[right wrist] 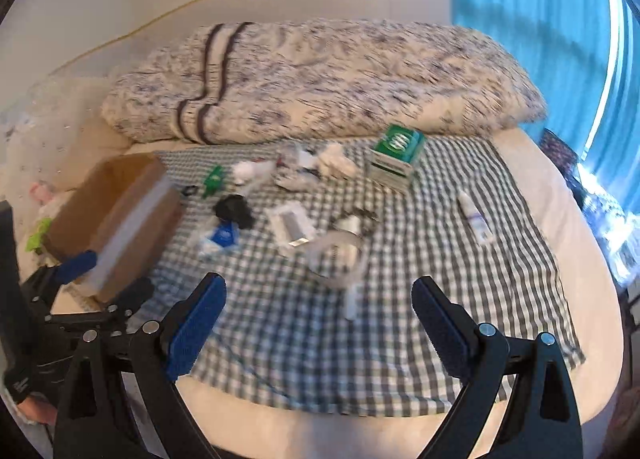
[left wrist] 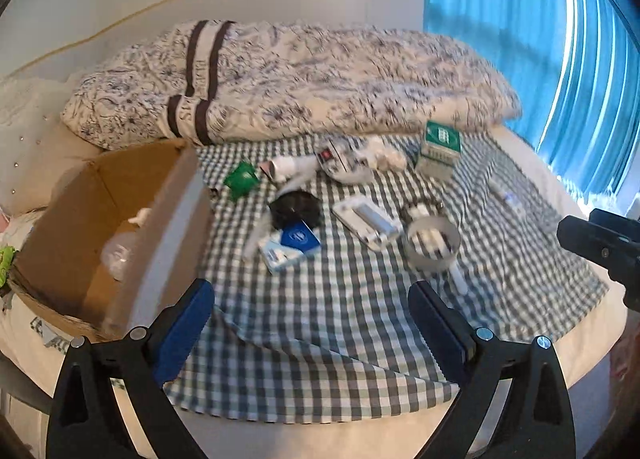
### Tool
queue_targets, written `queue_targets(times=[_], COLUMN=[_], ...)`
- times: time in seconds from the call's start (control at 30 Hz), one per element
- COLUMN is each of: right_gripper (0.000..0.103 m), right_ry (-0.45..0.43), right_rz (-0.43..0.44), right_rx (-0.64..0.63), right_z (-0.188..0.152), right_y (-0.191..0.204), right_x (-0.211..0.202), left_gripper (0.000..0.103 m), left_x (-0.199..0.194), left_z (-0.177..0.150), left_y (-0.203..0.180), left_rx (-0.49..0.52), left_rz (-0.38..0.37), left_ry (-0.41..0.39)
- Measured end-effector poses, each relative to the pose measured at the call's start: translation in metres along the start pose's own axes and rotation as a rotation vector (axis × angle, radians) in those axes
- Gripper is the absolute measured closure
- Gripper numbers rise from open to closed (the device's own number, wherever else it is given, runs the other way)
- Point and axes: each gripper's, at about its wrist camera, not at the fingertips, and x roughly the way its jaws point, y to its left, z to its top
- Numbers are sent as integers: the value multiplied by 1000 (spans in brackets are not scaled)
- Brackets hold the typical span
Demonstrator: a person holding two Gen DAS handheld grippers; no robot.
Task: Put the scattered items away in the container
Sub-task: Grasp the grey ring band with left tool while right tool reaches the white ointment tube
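Observation:
A brown cardboard box point(left wrist: 80, 227) stands open at the left of a checked cloth point(left wrist: 320, 319), with a clear plastic bottle point(left wrist: 120, 247) inside it. Scattered on the cloth are a green-and-white carton point(left wrist: 440, 151), a small green packet point(left wrist: 242, 179), a black bundle point(left wrist: 296, 207), a blue-and-white packet point(left wrist: 290, 245), a flat white case point(left wrist: 368, 221) and a roll of tape point(left wrist: 432, 245). My left gripper point(left wrist: 312, 323) hangs open above the cloth's near part, holding nothing. My right gripper point(right wrist: 320, 319) is open and empty too. The same box point(right wrist: 116, 215), carton point(right wrist: 396, 155) and a small dropper bottle point(right wrist: 474, 219) show in the right wrist view.
A folded patterned duvet point(left wrist: 300, 83) lies across the back of the bed. Blue curtains point(left wrist: 540, 39) hang at the right. A cream headboard cushion point(left wrist: 28, 151) is at the far left. The left gripper point(right wrist: 80, 291) shows beside the box in the right wrist view.

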Motion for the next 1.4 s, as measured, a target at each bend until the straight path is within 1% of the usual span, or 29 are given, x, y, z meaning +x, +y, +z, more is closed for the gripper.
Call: queue_targets(times=[0.07,0.13,0.27,0.4,0.53,0.63,0.77,0.87,0.9,1.0,1.1,1.23,1.4], right_gripper=[8,8,8,8,8,9,8,8,8,8,8,8,8], right_ry=[2,7,34,65,85,93,107,110,109,111,115,137,147], right_rz=[-6,-33,-83,-109,-141,-155,-172,-178,-178,-166,-156,-151,-145], right_rx=[33,61,102,129,133,119,100,92,93,109,113,119,110], right_z=[-12,-20,-26,-21,-10,-1,7,9,9,7,4,0,1], right_y=[-17,-35,-70,-110,-144,-160,-176,-186,-187,-192,-194,-198,-207], right_x=[11,21,42,63,83,96,113,125,128,135,144,157,167], left_gripper=[3,3,3,3,3,3,3,3,3,3,3,3,3], left_x=[15,29,60,87,118,142,168,182,184,187,190,194,207], left_z=[-6,-10,-9,2,12,16,16,15,15,11,12,15,17], left_y=[-12,-24,-59,-98,-131,-146,-151,-151,-150,-145,-144,-150,-154], left_rx=[22,38,75,110,102,91,65,56,53,38,24,38,33], left_rz=[-3,-6,-39,-95,-170,-187,-202,-198,-195,-234,-245,-248,-228], left_ry=[15,29,66,80,105,133,167,181,185,196,191,183,195])
